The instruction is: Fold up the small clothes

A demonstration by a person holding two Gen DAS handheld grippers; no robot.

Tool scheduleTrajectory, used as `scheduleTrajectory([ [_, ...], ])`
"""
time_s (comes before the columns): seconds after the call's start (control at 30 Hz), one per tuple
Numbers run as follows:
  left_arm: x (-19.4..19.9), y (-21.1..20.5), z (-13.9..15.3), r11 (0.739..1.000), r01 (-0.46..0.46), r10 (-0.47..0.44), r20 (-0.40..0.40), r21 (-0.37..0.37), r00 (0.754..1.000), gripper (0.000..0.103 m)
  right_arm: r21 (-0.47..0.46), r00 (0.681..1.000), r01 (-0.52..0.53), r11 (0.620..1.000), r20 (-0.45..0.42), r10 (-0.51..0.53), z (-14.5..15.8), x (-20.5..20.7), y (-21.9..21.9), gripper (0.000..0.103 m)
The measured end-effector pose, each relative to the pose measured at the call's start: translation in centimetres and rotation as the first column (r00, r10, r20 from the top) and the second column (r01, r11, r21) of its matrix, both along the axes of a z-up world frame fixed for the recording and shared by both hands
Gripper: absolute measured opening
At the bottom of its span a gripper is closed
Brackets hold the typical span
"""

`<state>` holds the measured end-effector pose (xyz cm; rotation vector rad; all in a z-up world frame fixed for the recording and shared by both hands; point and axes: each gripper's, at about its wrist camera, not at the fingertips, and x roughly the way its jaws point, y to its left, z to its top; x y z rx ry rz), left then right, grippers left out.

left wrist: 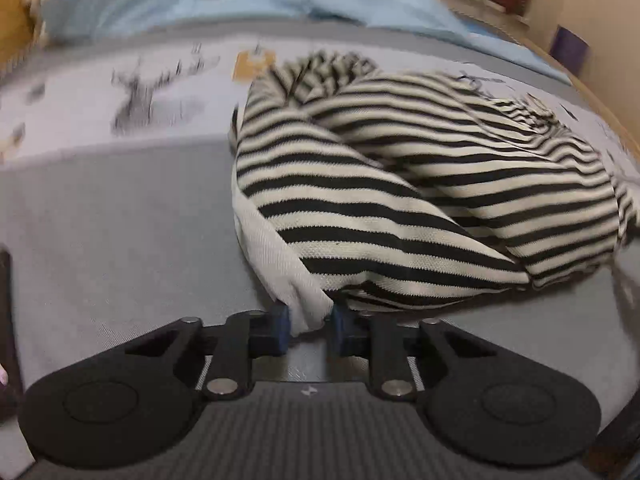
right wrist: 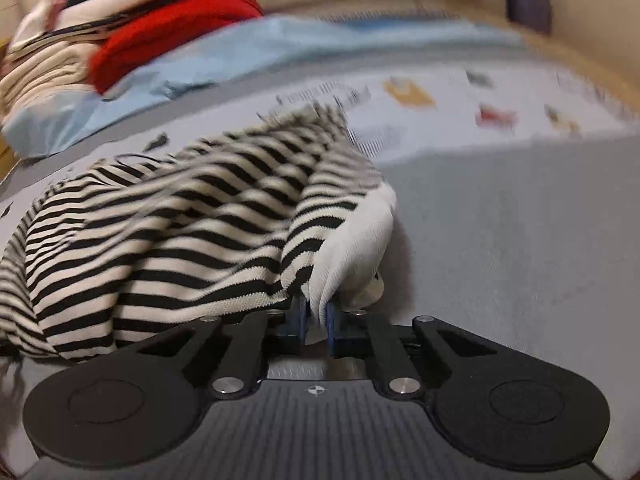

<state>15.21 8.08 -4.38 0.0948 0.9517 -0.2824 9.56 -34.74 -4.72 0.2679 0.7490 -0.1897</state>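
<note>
Left tongs (left wrist: 308,326): we pinch the striped top's (left wrist: 400,184) white edge.
Right tongs (right wrist: 316,320): pinching the white edge too.
Bed (left wrist: 120,220): grey, maybe printed.

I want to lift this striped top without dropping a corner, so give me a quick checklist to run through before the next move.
1. Left gripper shut on the white band: ok.
2. Right gripper shut on its white band: ok.
3. Both hold the same striped top: ok.
4. Top flat and smooth: not ok, bunched.
5. Grey bed cover bare near the top: ok.
6. Grips deep enough to hold: cannot tell.
</note>
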Motion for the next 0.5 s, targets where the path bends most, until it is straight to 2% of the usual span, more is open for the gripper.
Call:
scheduleTrajectory([
  [0.07,0.0,0.6,0.3,1.000,0.006,-0.006,0.023,0.020,1.000,0.020,-0.015,0.999,-0.006,1.000,0.040,0.006,0.7,-0.4,-0.4,0.007],
  [0.13,0.4,1.8,0.3,1.000,-0.021,0.021,0.000,-0.009,1.000,0.020,-0.010,0.998,0.009,1.000,0.058,-0.008,1.1,-0.8,-1.7,0.007],
  [0.27,0.4,3.1,0.5,0.999,-0.023,0.024,0.004,-0.027,1.000,0.020,0.061,0.995,0.057,0.996,0.073,-0.062,1.2,-1.8,-5.2,0.006],
  [0.33,0.3,3.3,0.8,0.999,-0.026,0.027,0.015,-0.020,1.000,0.020,0.050,0.993,0.055,0.997,0.099,-0.059,1.5,-2.1,-5.4,0.006],
  [0.43,0.0,3.6,2.0,0.998,-0.052,0.053,0.054,-0.022,0.997,0.020,-0.017,0.988,0.058,0.998,0.145,-0.055,2.1,-2.6,-4.7,0.006],
  [0.5,0.0,4.1,2.4,0.997,-0.076,0.078,0.066,-0.030,0.995,0.019,0.016,0.980,0.063,0.998,0.187,-0.065,2.9,-2.9,-5.0,0.006],
])
